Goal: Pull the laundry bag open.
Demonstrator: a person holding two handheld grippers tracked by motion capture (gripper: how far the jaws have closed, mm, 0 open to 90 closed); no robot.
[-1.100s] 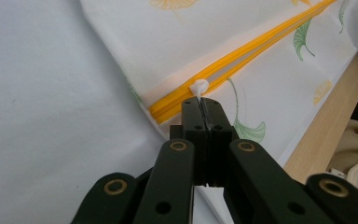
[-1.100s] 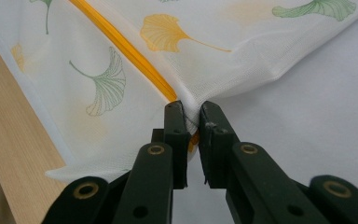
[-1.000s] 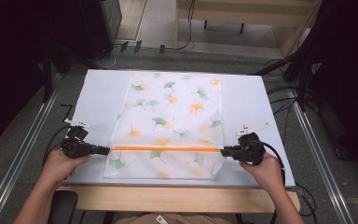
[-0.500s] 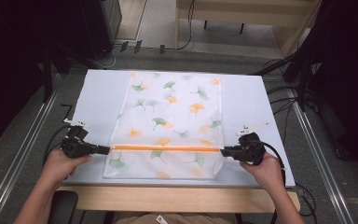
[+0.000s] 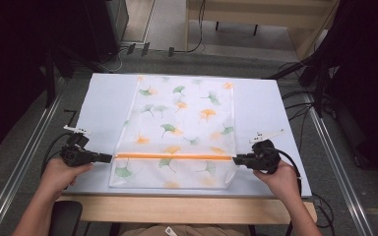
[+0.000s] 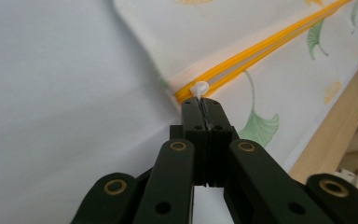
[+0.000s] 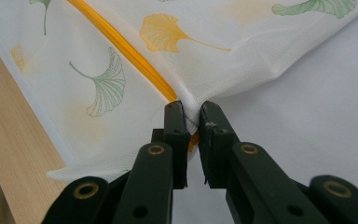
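So the mesh laundry bag [image 5: 177, 132] lies flat in the middle of the table [image 5: 103, 98], its orange zipper [image 5: 174, 157] running across near the person's edge; on the left, the left gripper [image 5: 107, 158] has its jaws pinched tight on the little white zipper pull [image 6: 199, 88] at that end of the track (you can see the tab poking out just past the tips); over on the right, the right gripper [image 5: 236, 159] is clamped on the bunched fabric at the far end of the zipper, jaws nearly together with mesh squeezed between them. Looks to me like the zip is about to get run along; I'd keep the right side anchored and pulling gently outward so the track stays taut and straight; then drag the pull low and in line with the orange tape, not upward, or the tiny tab probably slips out.
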